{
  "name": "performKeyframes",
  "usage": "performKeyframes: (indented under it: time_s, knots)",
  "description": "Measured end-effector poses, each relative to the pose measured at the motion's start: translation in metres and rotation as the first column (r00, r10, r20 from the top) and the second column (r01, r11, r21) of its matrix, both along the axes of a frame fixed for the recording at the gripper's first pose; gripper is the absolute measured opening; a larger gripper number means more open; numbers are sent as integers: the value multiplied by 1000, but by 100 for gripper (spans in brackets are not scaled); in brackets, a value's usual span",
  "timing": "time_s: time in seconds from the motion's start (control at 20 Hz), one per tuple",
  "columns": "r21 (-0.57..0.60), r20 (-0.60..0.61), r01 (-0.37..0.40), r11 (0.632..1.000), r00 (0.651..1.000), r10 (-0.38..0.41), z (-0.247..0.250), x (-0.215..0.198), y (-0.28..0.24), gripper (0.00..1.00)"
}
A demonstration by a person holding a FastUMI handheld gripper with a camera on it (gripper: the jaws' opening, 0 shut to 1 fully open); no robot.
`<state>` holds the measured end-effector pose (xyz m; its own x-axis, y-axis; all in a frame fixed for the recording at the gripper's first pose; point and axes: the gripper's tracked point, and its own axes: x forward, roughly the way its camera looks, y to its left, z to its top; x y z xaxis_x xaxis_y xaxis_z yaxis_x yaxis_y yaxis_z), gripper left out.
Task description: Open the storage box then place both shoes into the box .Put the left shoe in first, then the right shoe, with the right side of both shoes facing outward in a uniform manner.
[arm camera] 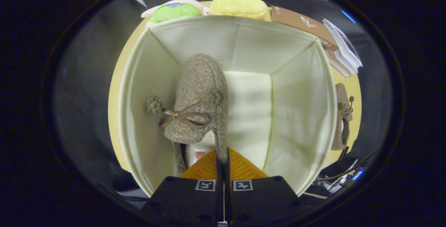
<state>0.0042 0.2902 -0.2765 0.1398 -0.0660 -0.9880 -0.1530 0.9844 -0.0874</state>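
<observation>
An open cream fabric storage box (299,101) stands on a round yellow table. A brown knitted shoe (200,91) with a ribbon bow and pompoms hangs inside the box by its left wall, toe pointing down toward the box floor. My gripper (223,157) is shut on the shoe's heel rim, its fingers pressed together over the thin edge. The second matching shoe (342,119) lies on the table outside the box, past its right wall.
Beyond the box's far wall sit a green plush toy (172,10) and a yellow plush toy (238,5). A brown cardboard box (301,24) and white papers (343,52) lie at the back right. Cables (339,178) run near the table's right front.
</observation>
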Motion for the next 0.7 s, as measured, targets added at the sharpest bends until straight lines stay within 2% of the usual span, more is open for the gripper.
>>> performKeyframes:
  time_s: [0.2, 0.45, 0.7]
  knots:
    - [-17, -15, -30, 999, 999, 30, -12, -1, 0, 9]
    - [-24, -33, -13, 1000, 999, 12, 12, -14, -15, 23]
    - [27, 13, 85, 996, 996, -85, 65, -25, -33, 57]
